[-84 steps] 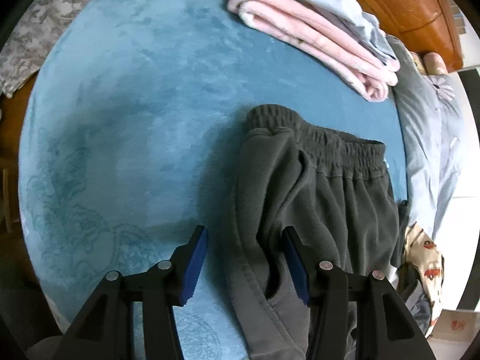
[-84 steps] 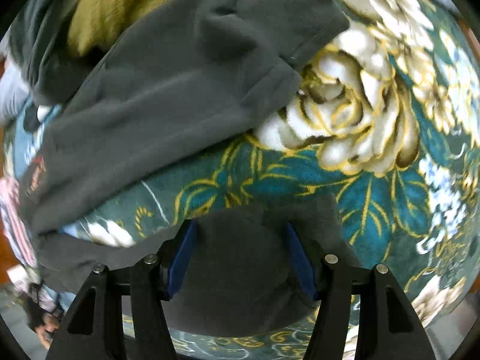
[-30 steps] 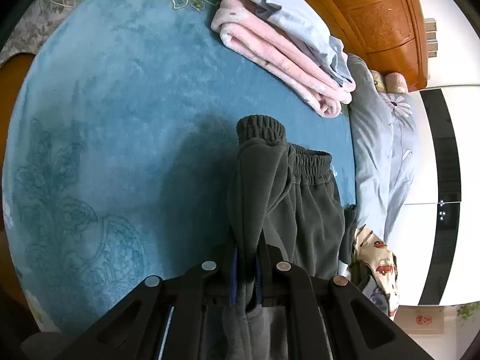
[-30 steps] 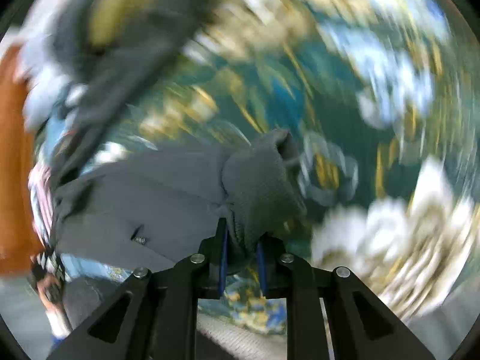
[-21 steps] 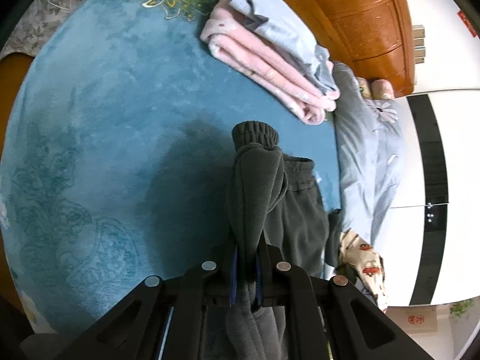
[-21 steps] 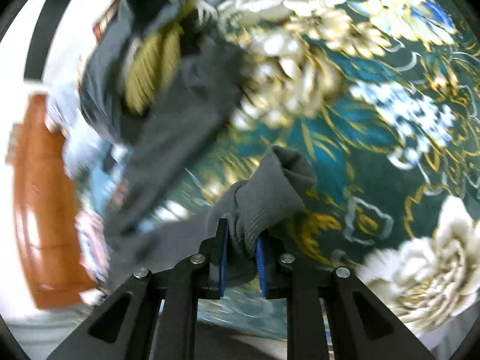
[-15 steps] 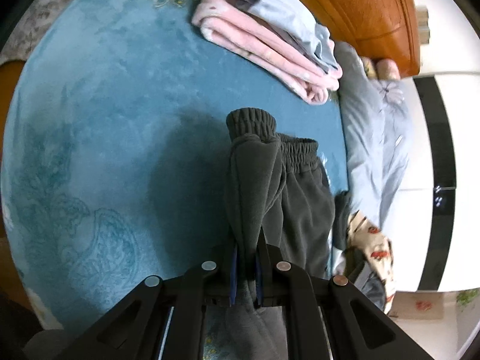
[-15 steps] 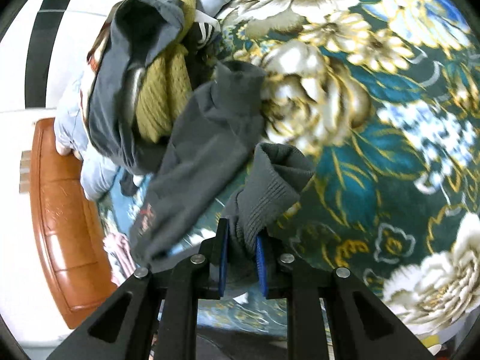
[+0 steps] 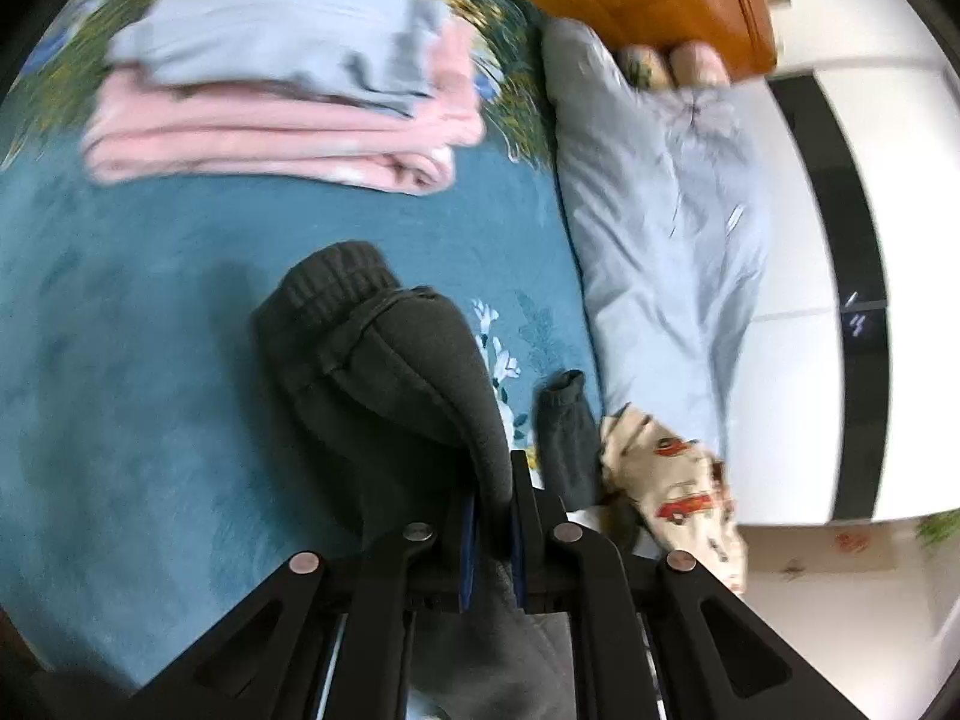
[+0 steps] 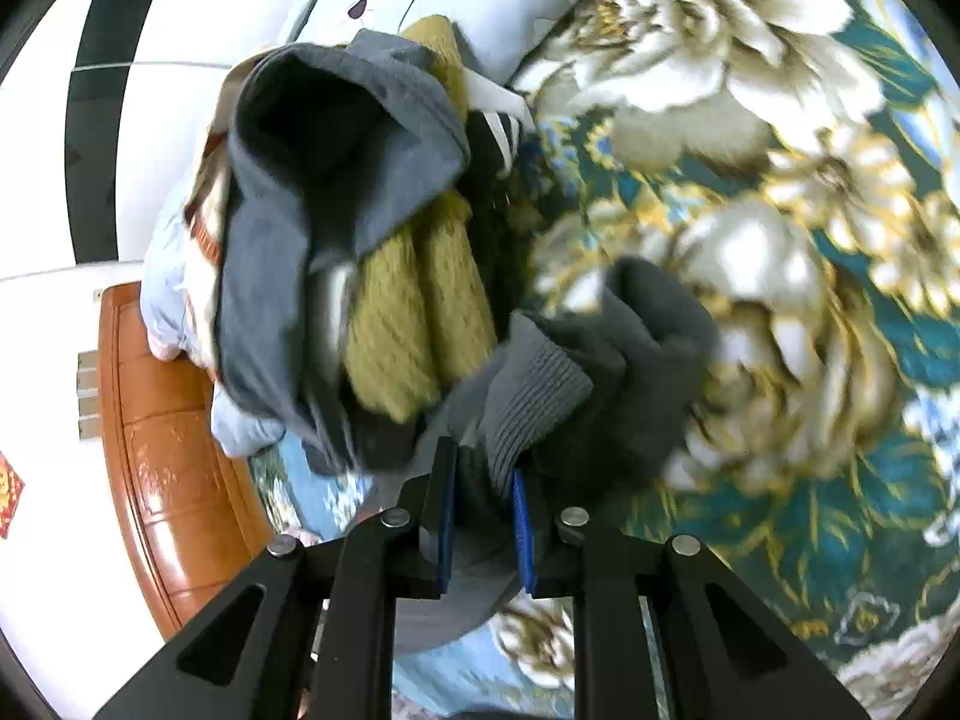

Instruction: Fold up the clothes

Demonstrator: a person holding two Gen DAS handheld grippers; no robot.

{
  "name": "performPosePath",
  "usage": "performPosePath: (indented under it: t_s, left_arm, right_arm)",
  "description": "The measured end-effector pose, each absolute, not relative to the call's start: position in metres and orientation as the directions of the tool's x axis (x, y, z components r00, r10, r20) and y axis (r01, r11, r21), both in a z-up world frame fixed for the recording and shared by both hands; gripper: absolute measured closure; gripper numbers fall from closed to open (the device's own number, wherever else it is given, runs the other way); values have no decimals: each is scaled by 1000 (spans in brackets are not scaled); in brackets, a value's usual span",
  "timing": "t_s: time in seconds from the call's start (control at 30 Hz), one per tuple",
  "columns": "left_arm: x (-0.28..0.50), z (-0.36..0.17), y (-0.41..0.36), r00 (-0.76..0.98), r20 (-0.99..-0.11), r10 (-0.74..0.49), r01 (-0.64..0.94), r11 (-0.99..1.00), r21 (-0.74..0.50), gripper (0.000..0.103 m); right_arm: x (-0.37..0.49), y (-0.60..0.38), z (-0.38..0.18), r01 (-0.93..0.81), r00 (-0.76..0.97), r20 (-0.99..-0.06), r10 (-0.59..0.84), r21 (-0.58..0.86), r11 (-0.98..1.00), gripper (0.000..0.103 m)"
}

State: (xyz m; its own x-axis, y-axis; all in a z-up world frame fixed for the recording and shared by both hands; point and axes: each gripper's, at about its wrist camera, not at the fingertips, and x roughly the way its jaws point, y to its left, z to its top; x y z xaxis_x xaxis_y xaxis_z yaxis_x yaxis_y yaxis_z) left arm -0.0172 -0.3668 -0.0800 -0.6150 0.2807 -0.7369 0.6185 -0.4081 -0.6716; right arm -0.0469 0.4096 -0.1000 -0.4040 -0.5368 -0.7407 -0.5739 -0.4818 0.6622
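Left tool [image 9: 492, 516] clamped on dark trousers [image 9: 384, 360], right tool [image 10: 483, 510] pinching their ribbed cuff [image 10: 528, 402], both raised above bedspread [image 9: 120, 330].

Your left gripper [image 9: 492, 516] is clamped on the dark grey trousers [image 9: 384, 360] | waistband bunched, lifted over the teal blanket [image 9: 120, 360] | folded pink-and-blue stack [image 9: 282, 102] beyond the trousers | car-print cloth [image 9: 678, 486] just right of them, pale blue duvet [image 9: 660, 210] behind it.
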Motion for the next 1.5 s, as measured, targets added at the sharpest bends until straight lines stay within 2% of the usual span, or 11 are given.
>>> performPosePath:
  t_s: [0.17, 0.37, 0.5, 0.6, 0.73, 1.03, 1.13, 1.23, 1.37, 1.43, 1.5]
  left_arm:
    - [-64, -106, -362, -563, -769, 303, 653, -407, -639, 85]
    - [-76, -116, -362, -585, -751, 306, 614, -438, -657, 49]
    - [-48, -110, -373, -611, -762, 213, 616, -477, -627, 47]
    - [-15, -130, -383, -553, -827, 105, 704, -472, -531, 47]
    - [21, -175, -394, -470, -878, 94, 788, -403, -465, 47]
    - [9, -201, -390, -447, -887, 115, 810, -370, -456, 47]
    - [5, -203, -391, -429, -895, 121, 824, -352, -443, 47]
    - [4, -204, -391, -429, -894, 129, 833, -326, -446, 47]
    - [5, -203, -392, -437, -889, 133, 829, -324, -456, 49]
    - [5, -202, -394, -458, -878, 140, 819, -317, -478, 64]
    - [2, -200, -393, -456, -879, 138, 813, -337, -474, 65]
  right_arm:
    - [-77, 407, -119, -614, -386, -768, -511, 627, -479, 86]
    - [-98, 402, -132, -615, -388, -783, -486, 613, -497, 80]
    - [-100, 397, -125, -551, -420, -766, -486, 641, -535, 51]
    - [-90, 390, -104, -448, -450, -753, -479, 655, -609, 40]
    - [-62, 382, -85, -328, -436, -792, -428, 583, -744, 40]
    - [-59, 355, -151, -332, -327, -857, -398, 498, -801, 40]
    - [-73, 351, -166, -389, -359, -852, -381, 508, -768, 50]
    - [-80, 346, -157, -402, -395, -833, -387, 535, -743, 86]
    - [-76, 345, -120, -350, -426, -819, -385, 541, -765, 95]
    - [-63, 351, -90, -292, -482, -787, -385, 559, -776, 96]
    - [-47, 359, -77, -271, -491, -804, -335, 507, -818, 96]
